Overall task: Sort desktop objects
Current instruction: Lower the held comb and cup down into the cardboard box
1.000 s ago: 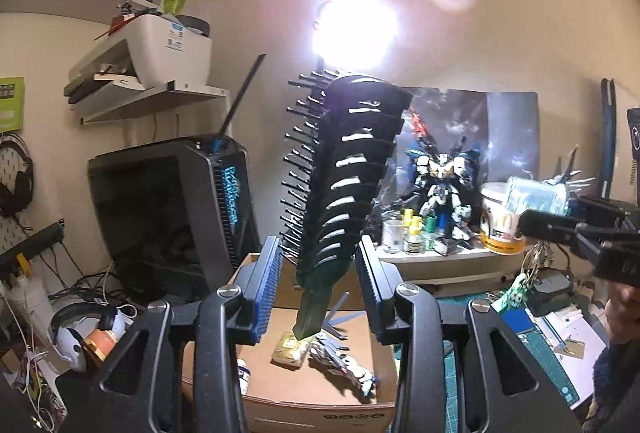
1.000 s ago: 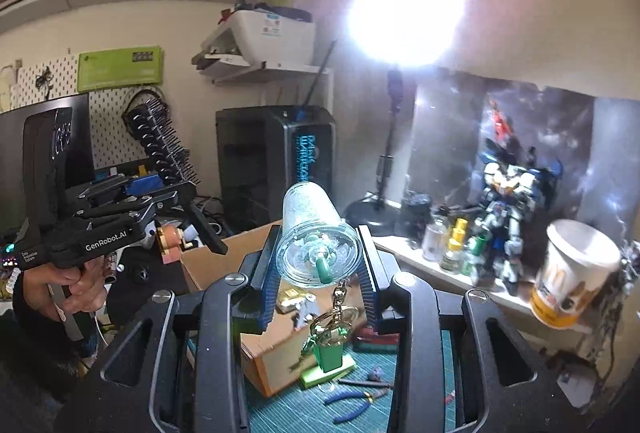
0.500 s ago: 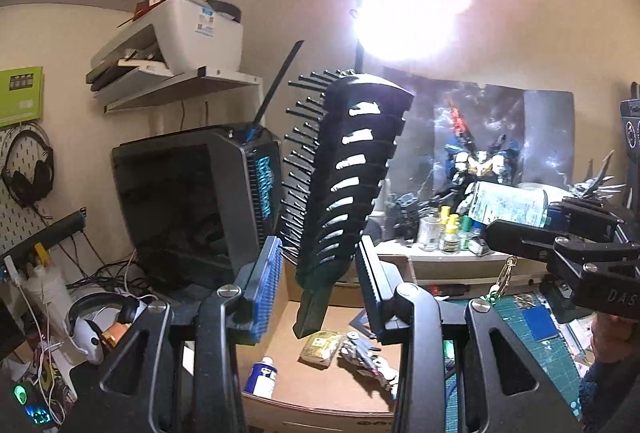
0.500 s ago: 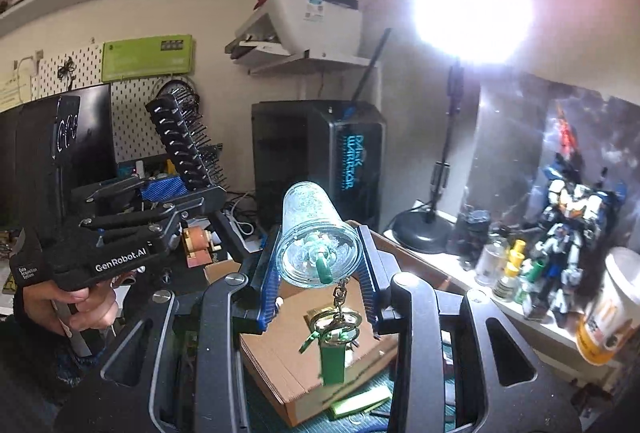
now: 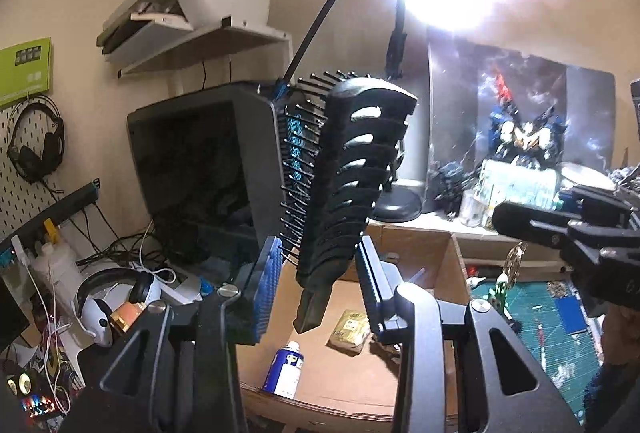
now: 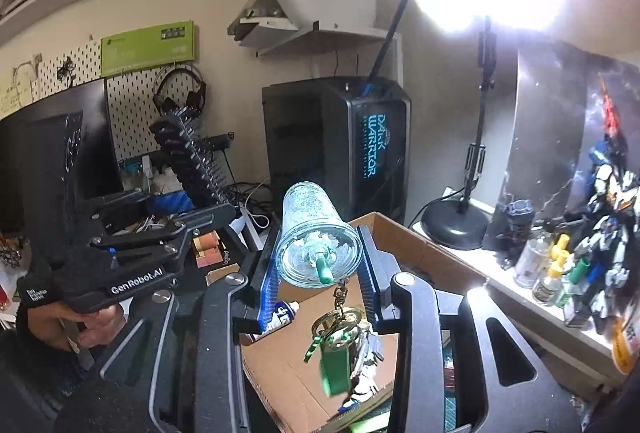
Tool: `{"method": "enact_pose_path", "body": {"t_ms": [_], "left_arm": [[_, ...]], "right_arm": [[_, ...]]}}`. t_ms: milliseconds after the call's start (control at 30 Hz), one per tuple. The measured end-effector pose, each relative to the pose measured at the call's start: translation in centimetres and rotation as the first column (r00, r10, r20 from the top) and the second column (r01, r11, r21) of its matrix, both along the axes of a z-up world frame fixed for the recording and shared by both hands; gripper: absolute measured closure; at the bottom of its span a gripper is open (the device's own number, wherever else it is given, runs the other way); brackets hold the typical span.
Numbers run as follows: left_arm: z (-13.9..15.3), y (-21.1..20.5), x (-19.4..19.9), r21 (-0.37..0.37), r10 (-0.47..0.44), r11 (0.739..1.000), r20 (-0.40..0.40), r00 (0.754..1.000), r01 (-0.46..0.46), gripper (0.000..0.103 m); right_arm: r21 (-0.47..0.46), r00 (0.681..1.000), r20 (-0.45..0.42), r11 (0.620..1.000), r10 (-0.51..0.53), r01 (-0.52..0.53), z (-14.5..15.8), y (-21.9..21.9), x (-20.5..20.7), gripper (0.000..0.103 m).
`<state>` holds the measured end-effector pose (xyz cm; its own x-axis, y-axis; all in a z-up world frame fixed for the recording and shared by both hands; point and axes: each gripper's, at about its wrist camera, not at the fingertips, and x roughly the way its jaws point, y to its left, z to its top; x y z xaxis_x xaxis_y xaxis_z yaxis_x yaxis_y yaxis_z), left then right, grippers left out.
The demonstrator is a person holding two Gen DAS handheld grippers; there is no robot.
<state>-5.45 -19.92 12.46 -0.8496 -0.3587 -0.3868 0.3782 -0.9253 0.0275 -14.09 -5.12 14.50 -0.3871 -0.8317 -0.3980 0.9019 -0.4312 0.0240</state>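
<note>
Sorting is partly done: a spray can (image 5: 285, 369) and a gold packet (image 5: 349, 325) already lie in the cardboard box (image 5: 416, 253). A black hairbrush (image 5: 352, 173) is clamped in the left gripper (image 5: 316, 291) and a clear cup keychain (image 6: 316, 245) in the right gripper (image 6: 320, 283), both carried above the box. Both items remain to be deposited.

My left gripper (image 5: 318, 285) has blue ribbed pads and holds a black slotted plastic hairbrush (image 5: 352, 169) with black bristles. My right gripper (image 6: 319, 275) clamps a clear miniature cup keychain (image 6: 316, 233) with a green straw and green tag. The brown cardboard box (image 5: 424, 253) holds a blue-and-white bottle (image 5: 285, 367) and a gold packet (image 5: 349, 329).
</note>
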Motion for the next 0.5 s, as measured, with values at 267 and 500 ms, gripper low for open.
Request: {"method": "enact_pose_path", "body": {"t_ms": [267,500], "left_arm": [[-2.1,-1.4,-1.5,0.015,0.028,0.999,0.062,0.998,-0.029,0.065],[-3.4,-2.1,-2.8,0.021,0.037,0.999,0.108,0.993,-0.04,0.065]], "right_arm": [[0.02,0.998,0.054,1.0,0.017,-0.018,-1.8,-2.0,-2.1,0.071],[0.033,0.995,0.094,0.999,0.025,-0.028,-3.4,-3.1,-3.3,0.071]]}}
